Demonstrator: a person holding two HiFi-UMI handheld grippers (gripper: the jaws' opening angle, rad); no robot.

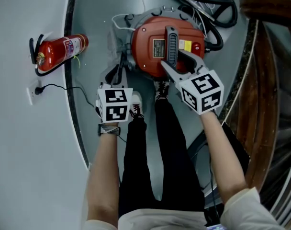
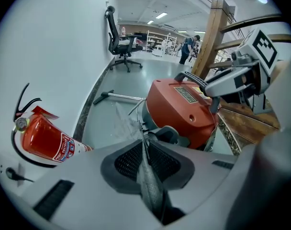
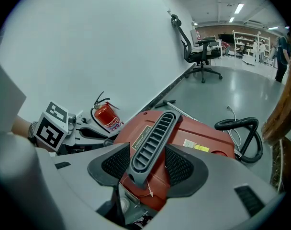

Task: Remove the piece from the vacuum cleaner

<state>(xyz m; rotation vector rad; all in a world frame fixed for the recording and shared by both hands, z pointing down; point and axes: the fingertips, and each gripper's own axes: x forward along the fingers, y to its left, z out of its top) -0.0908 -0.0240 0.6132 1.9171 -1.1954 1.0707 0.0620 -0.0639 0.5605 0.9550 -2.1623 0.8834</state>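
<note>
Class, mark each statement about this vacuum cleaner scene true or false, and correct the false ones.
1. A red fire extinguisher is beside the white wall. True.
2. The vacuum cleaner has a blue body. False: its body is red.
3. The right gripper has its jaws apart, one on each side of the ribbed grey handle. True.
4. The left gripper is open and empty. False: its jaws are closed on a thin grey sheet.
</note>
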